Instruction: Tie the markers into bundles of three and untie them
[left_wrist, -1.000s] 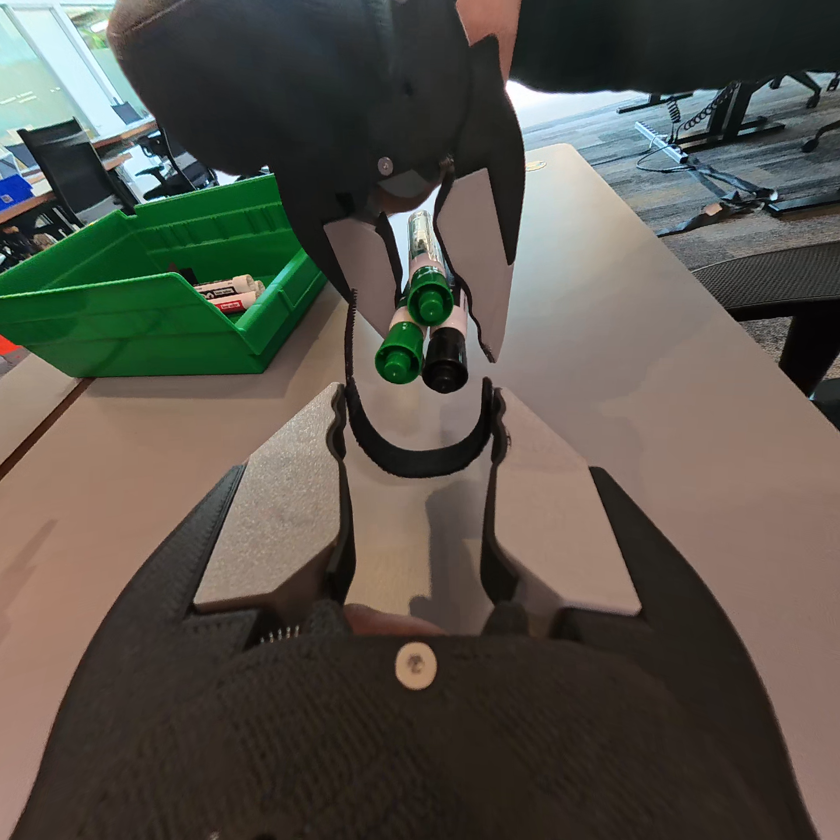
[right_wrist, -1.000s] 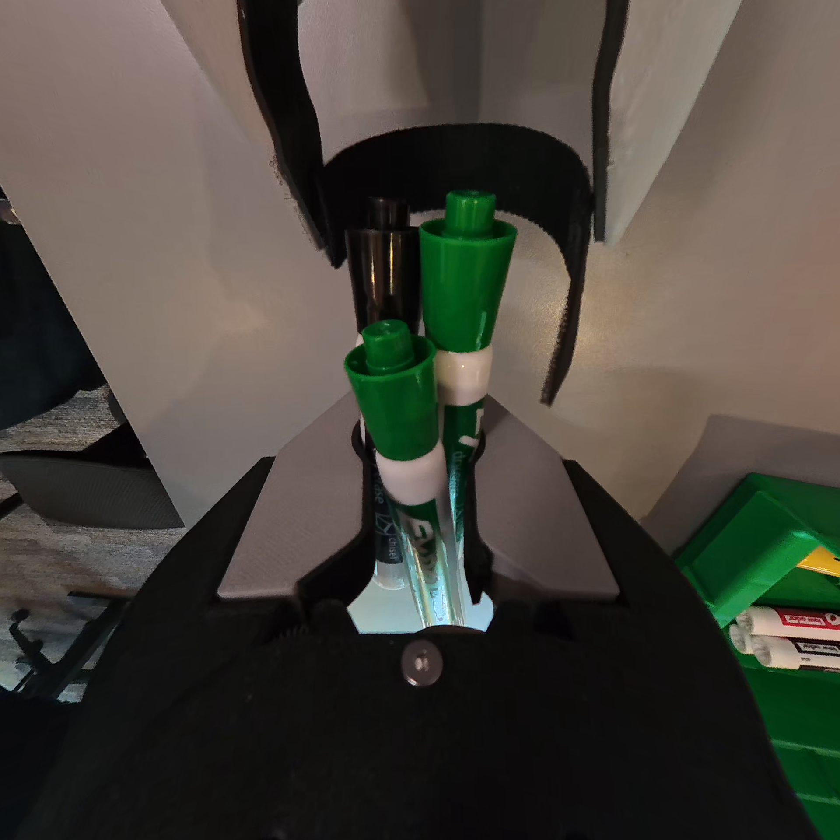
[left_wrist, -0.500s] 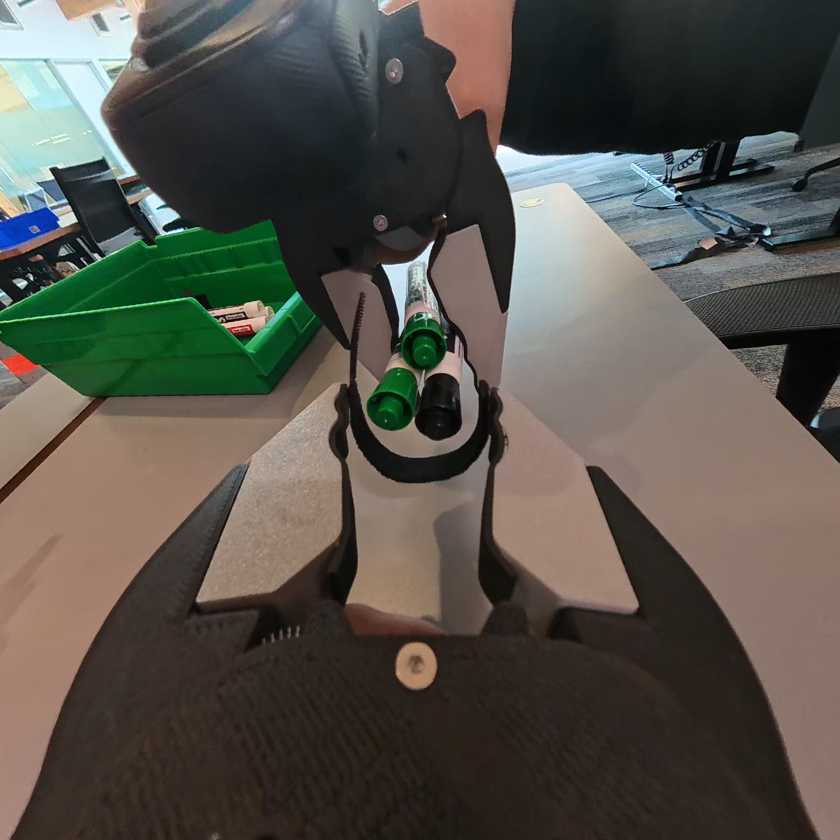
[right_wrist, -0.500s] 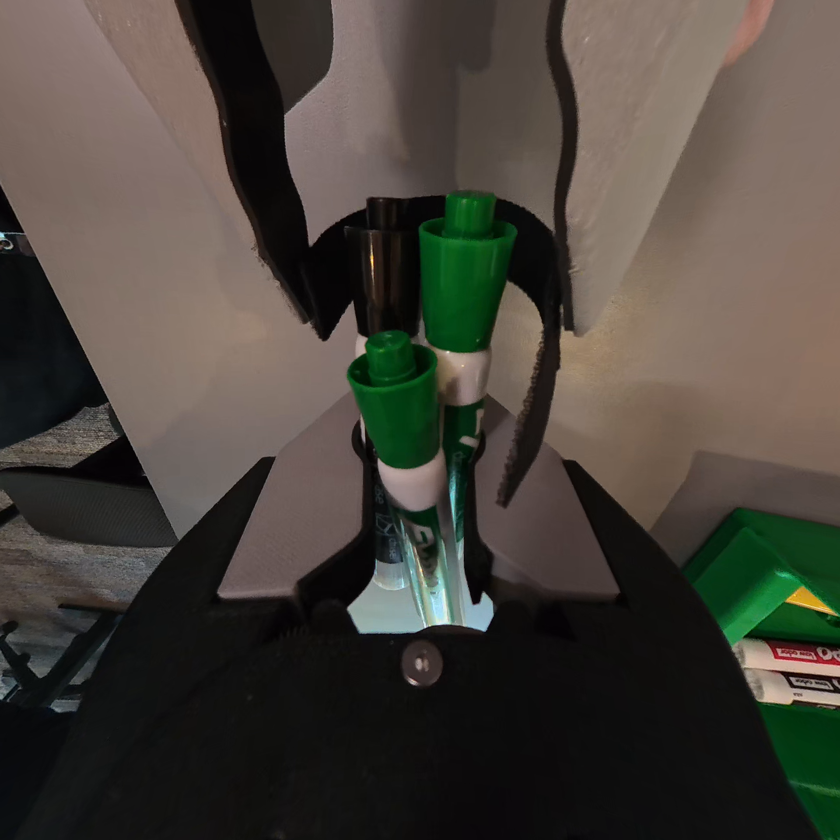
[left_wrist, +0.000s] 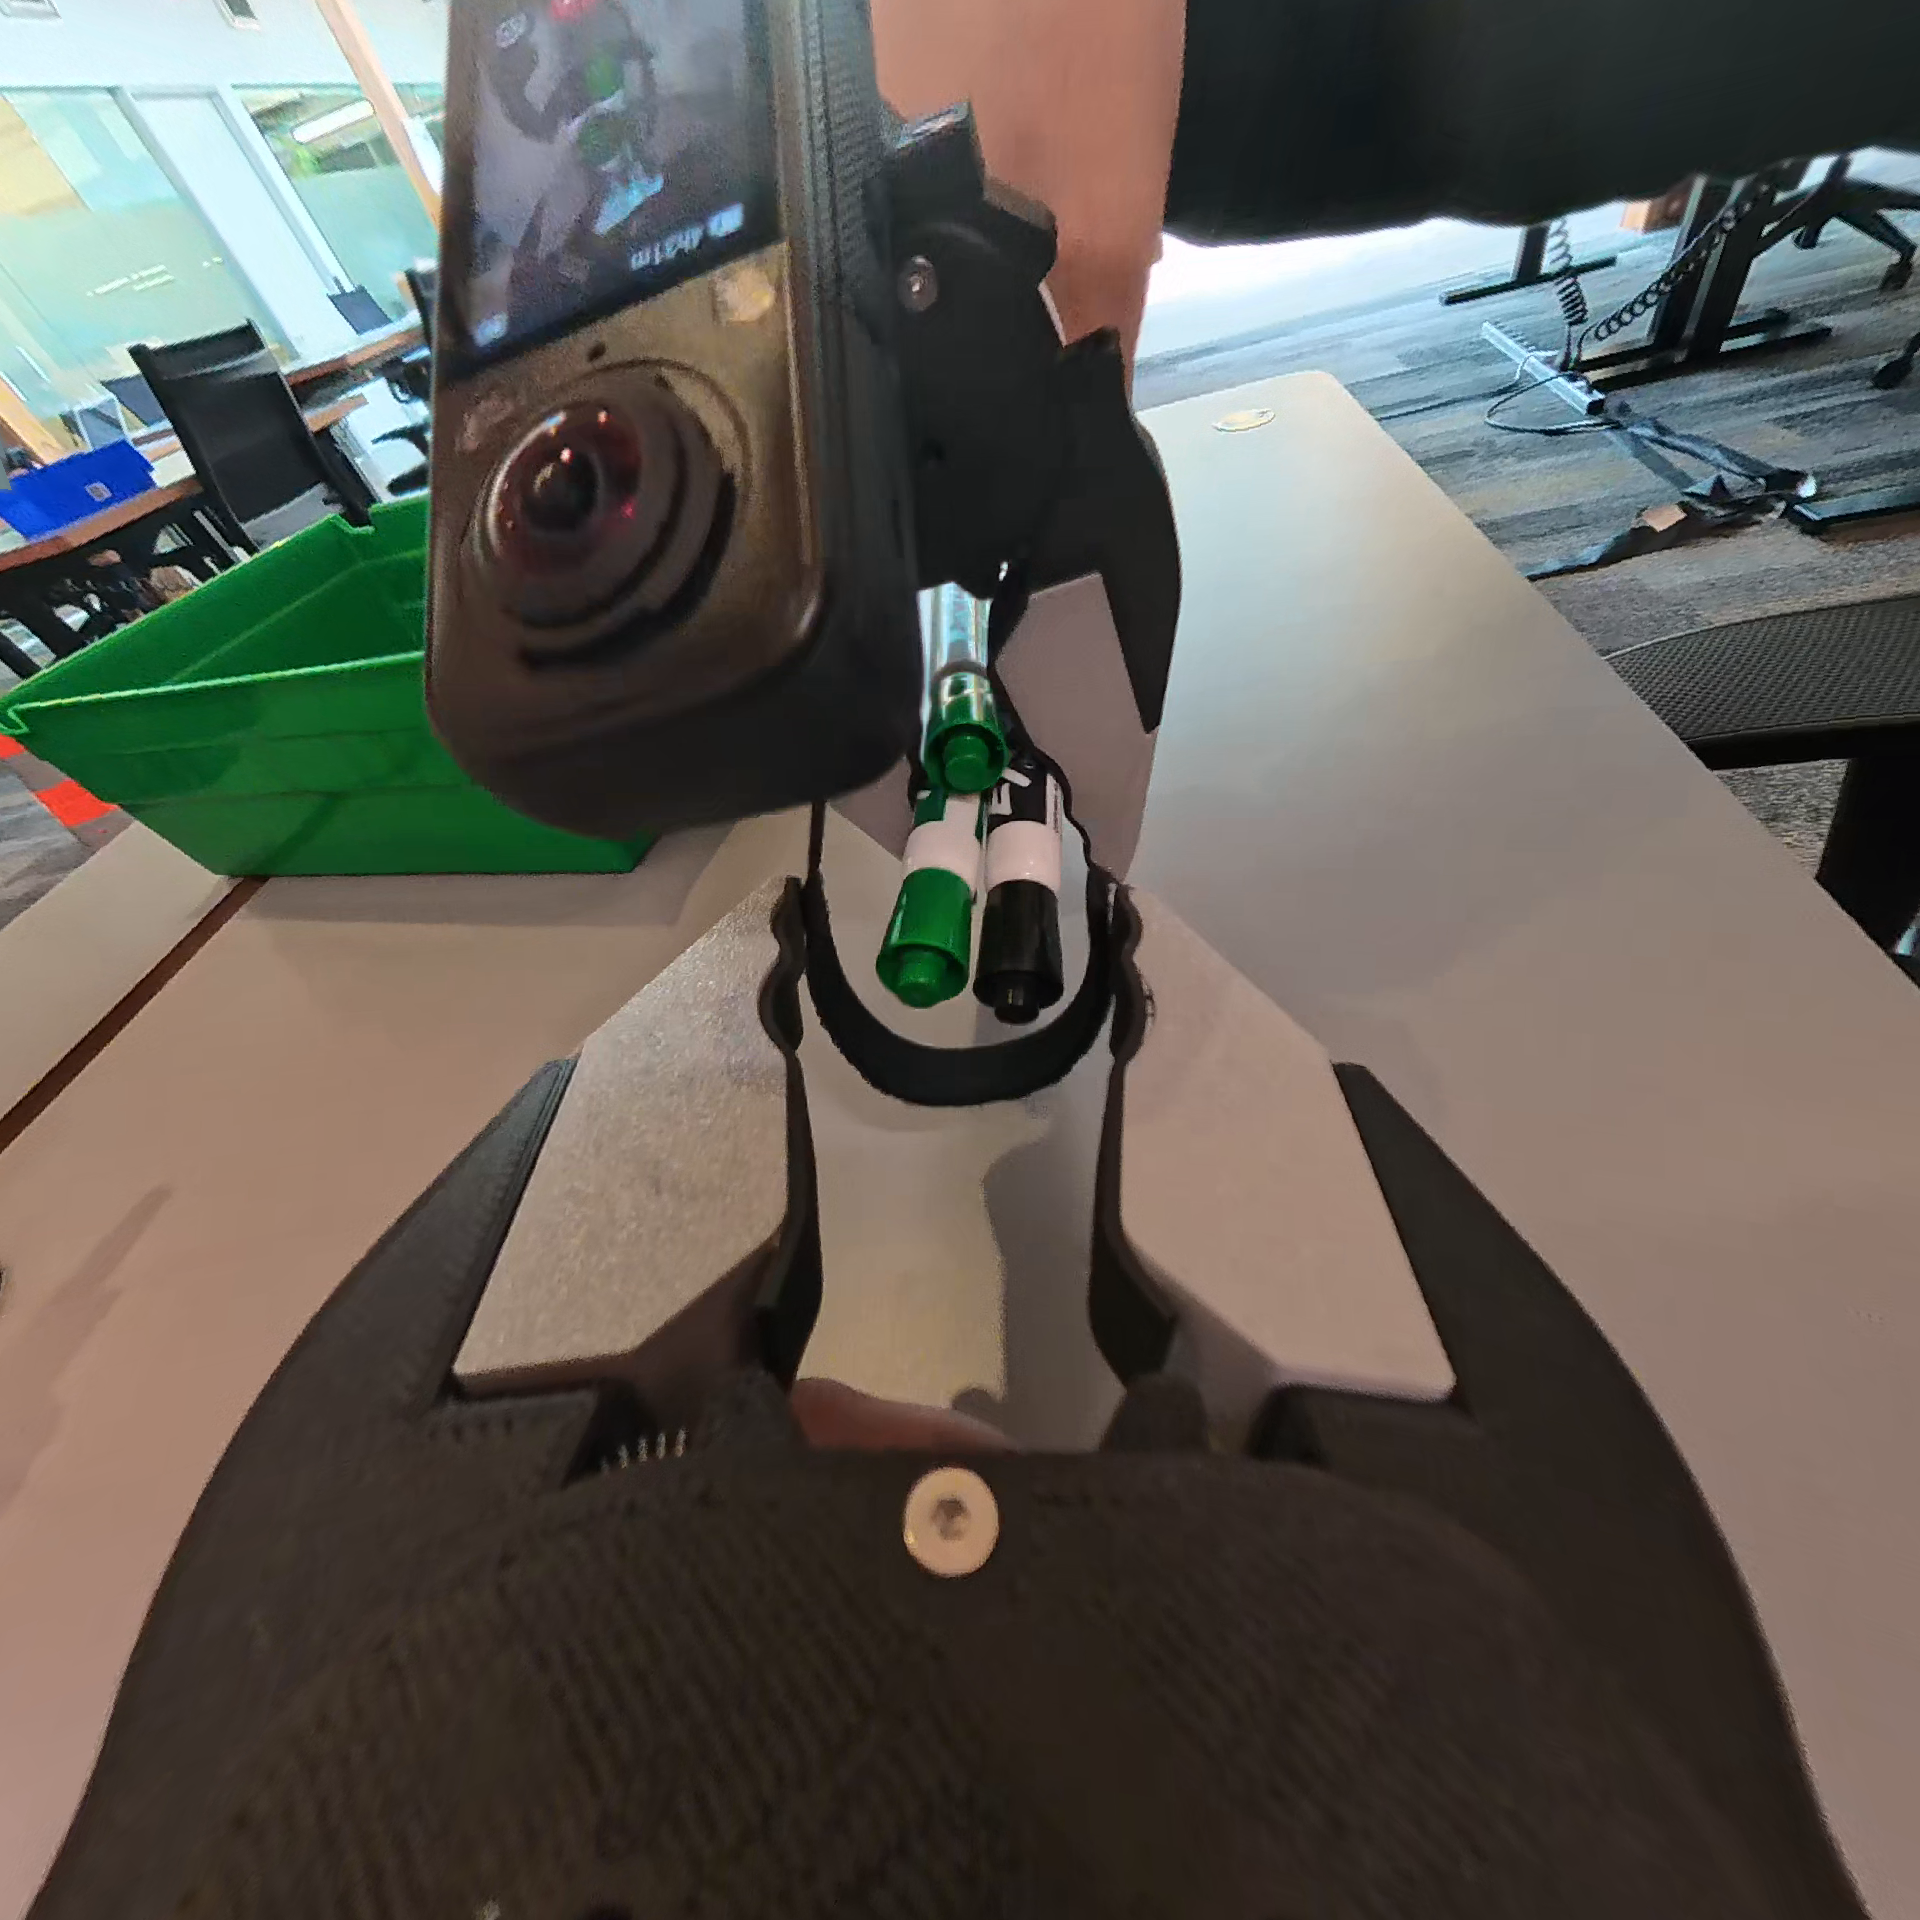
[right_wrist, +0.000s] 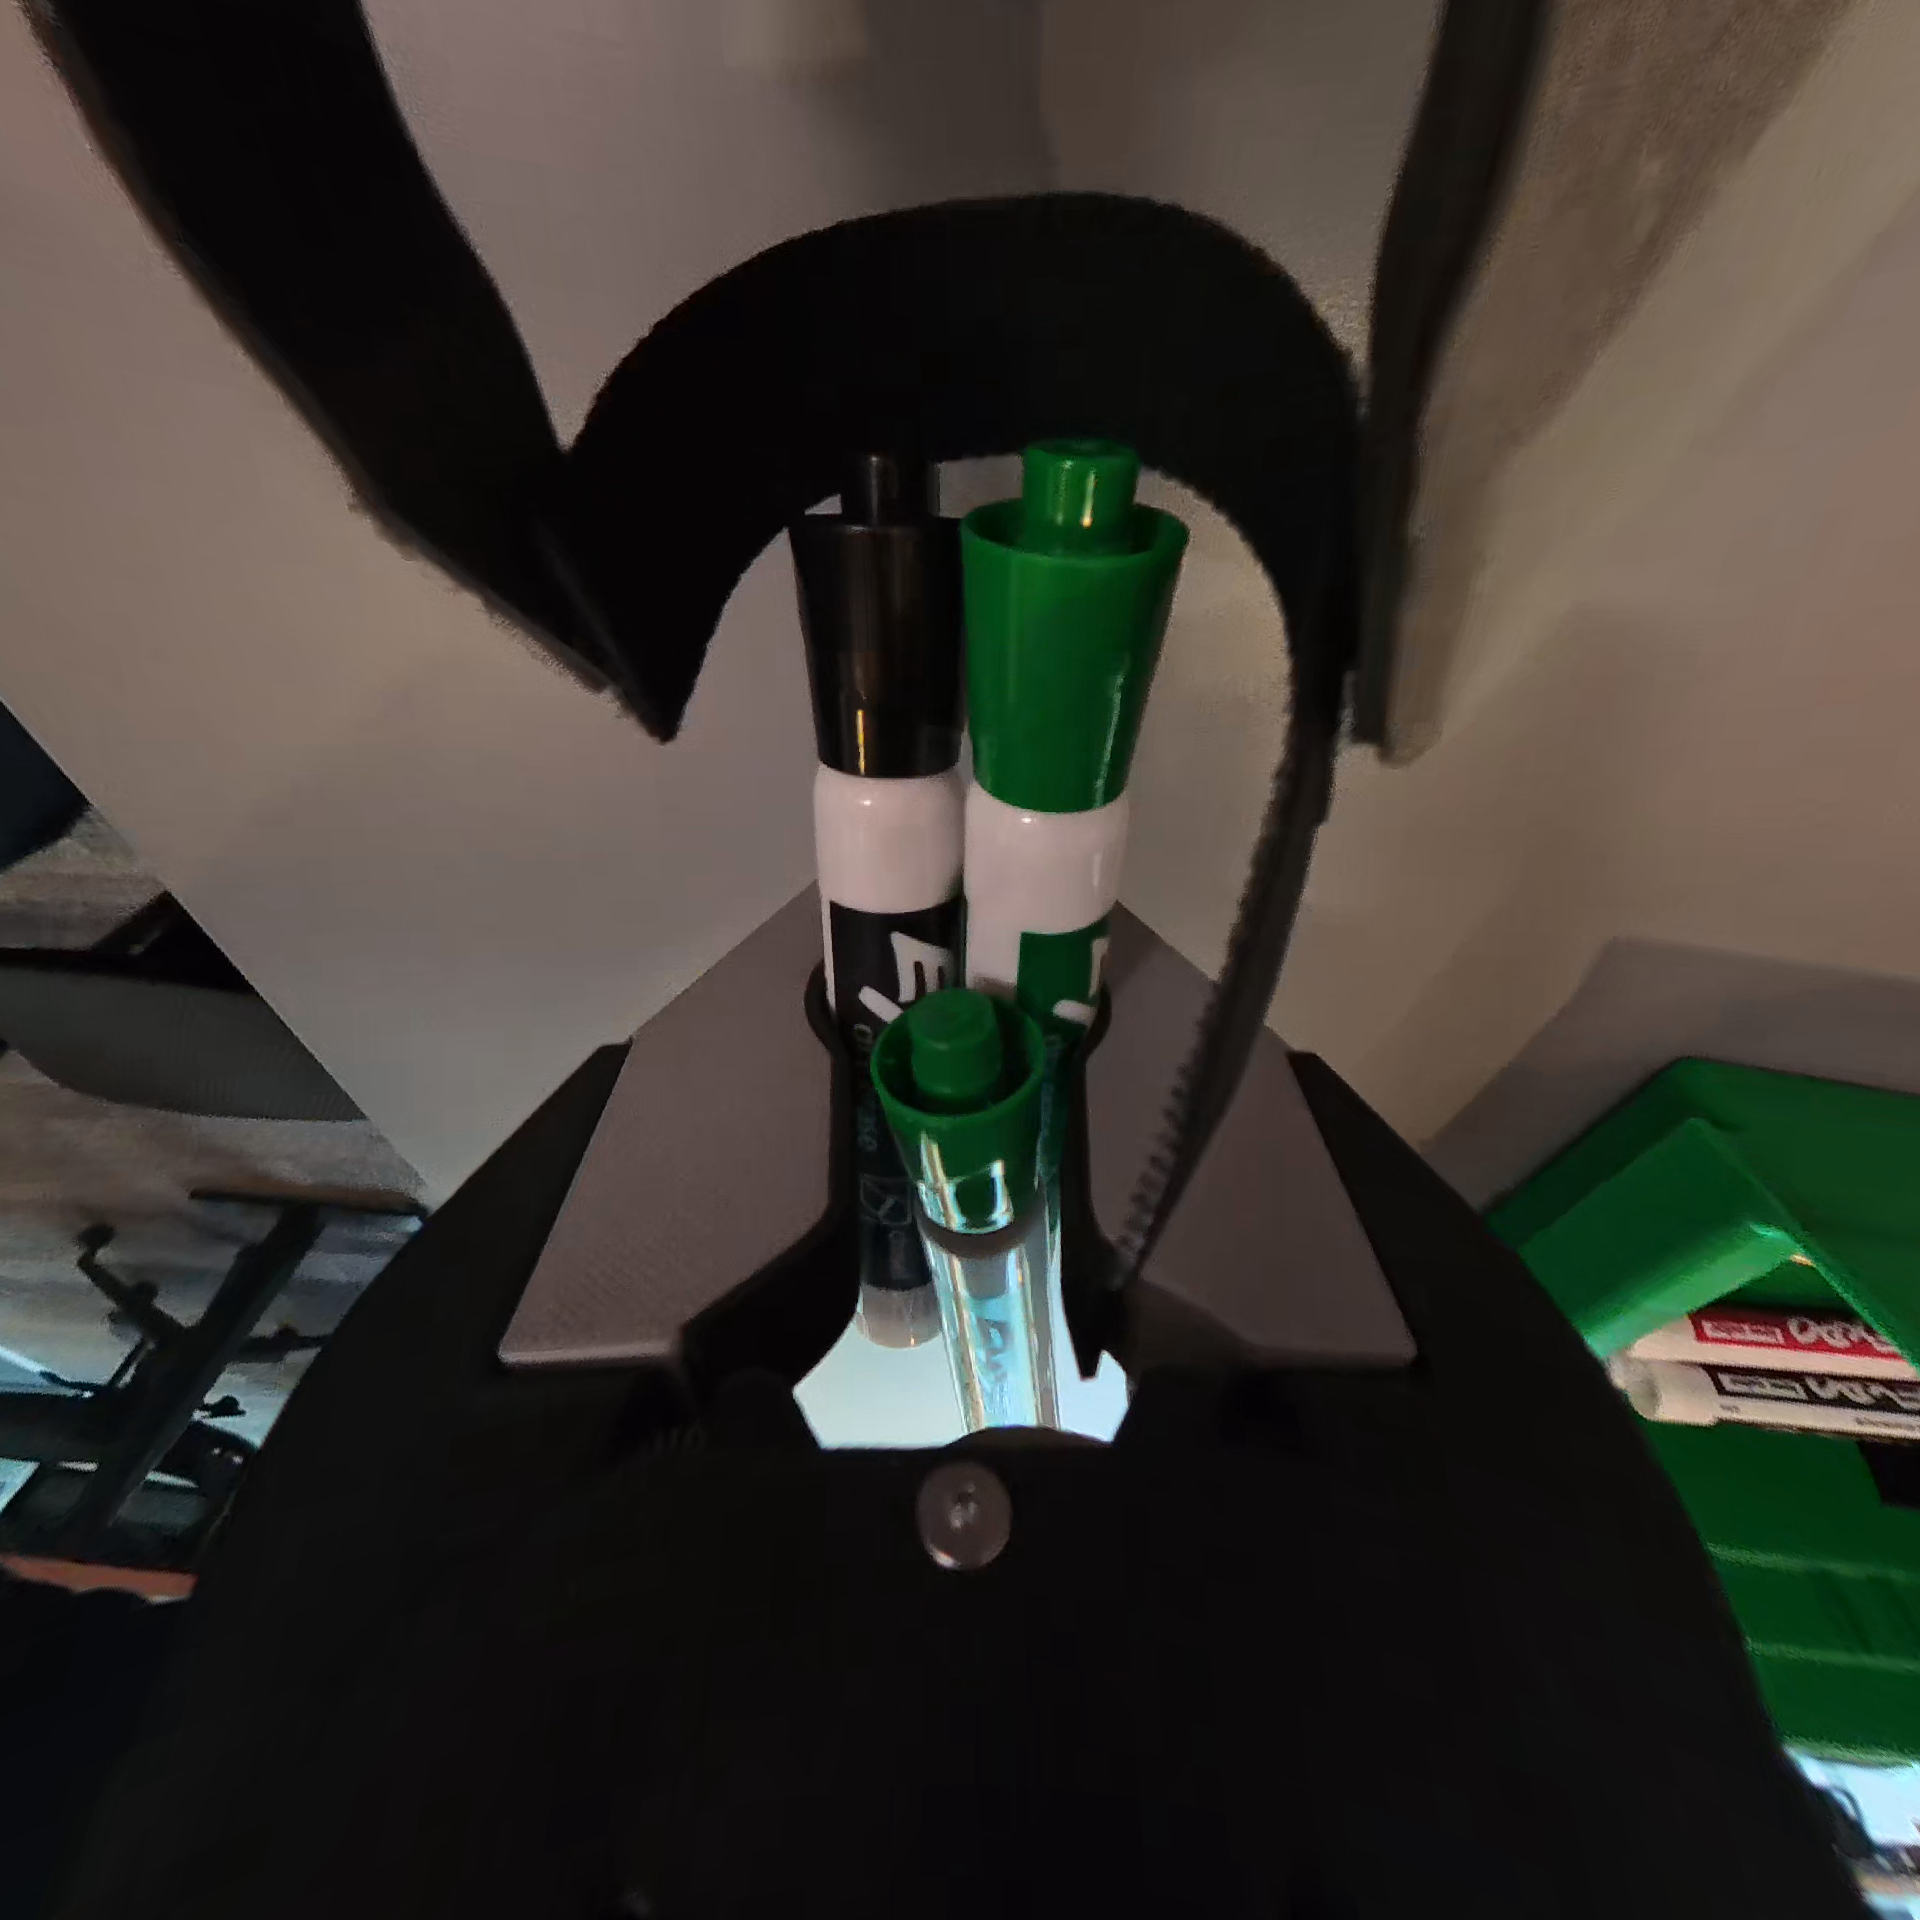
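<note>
My right gripper (right_wrist: 961, 997) is shut on three markers: a black one (right_wrist: 883, 665), a green one (right_wrist: 1060, 665) and a second green one (right_wrist: 956, 1081) that sits further back. My left gripper (left_wrist: 954, 935) holds a black strap (left_wrist: 956, 1075) bent in a U between its fingertips, just above the table. The caps of the green marker (left_wrist: 925, 940) and the black marker (left_wrist: 1023, 951) reach into the strap's loop without touching it. In the right wrist view the strap (right_wrist: 956, 322) arches just beyond the caps. One loose strap end (right_wrist: 1247, 987) trails beside my right finger.
A green bin (left_wrist: 260, 727) stands on the grey table (left_wrist: 1455, 935) at the left and holds more markers (right_wrist: 1787, 1361). The right gripper's camera body (left_wrist: 623, 416) looms close above. A mesh chair (left_wrist: 1766, 665) stands past the table's right edge. Some 9 cm of space lies between my two pairs of fingers.
The right gripper has come closer and tipped down, bringing the marker caps into the strap loop. The nearer green marker has slid back in the right grasp. The left fingers have closed in slightly.
</note>
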